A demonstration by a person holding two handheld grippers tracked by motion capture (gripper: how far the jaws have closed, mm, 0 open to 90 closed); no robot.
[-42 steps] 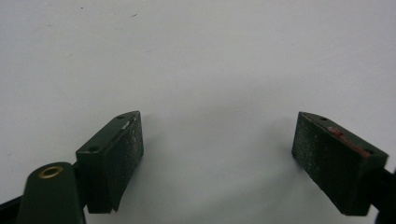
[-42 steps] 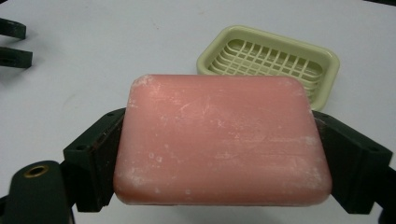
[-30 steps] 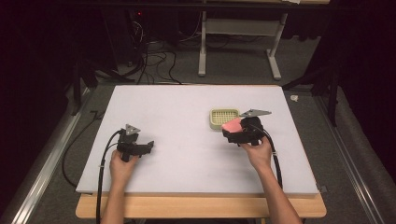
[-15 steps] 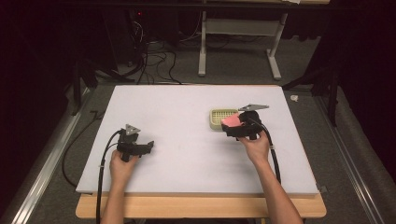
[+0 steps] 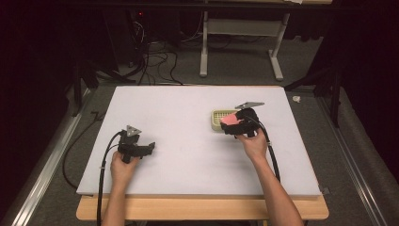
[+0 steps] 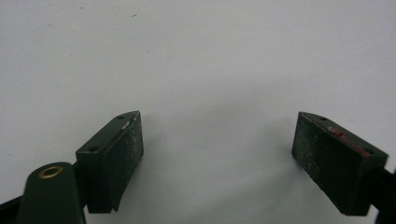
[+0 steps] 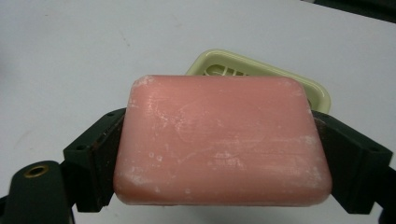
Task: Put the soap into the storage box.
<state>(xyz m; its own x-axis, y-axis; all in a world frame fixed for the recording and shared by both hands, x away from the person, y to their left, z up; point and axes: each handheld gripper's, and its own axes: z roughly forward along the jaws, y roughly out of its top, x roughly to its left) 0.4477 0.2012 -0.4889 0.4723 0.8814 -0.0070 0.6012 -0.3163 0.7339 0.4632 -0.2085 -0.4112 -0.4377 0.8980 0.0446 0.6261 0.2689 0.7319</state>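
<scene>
Soap, a pink rectangular bar (image 7: 223,140), is held between the jaws of the right gripper (image 5: 234,126), which are closed against its two short ends, as is seen in the right gripper view. The bar is carried flat, above and just in front of a pale yellow-green soap dish (image 7: 306,86) with a slotted floor, which stands on the white table (image 5: 188,141) toward its right half; in the high view the bar (image 5: 229,120) is seen at the dish's near right edge (image 5: 215,121), and it cannot be told whether it is touched. The bar is judged to be solid and rigid, moderately heavy for its bulk, and dry, since a whitish bloom and small scuffs are seen on its broad face; little slipperiness is therefore expected, though the rounded corners could let it twist out if it were pinched near an edge. A hold across the short ends, at mid-thickness, is judged the safest, and the surface could be dented by excessive pressure. The dish looks like light plastic and could be pushed aside easily. The left gripper (image 5: 139,149) is rested low over bare table at the left, well apart from the dish, with its jaws spread wide and nothing between its pads (image 6: 120,154).
</scene>
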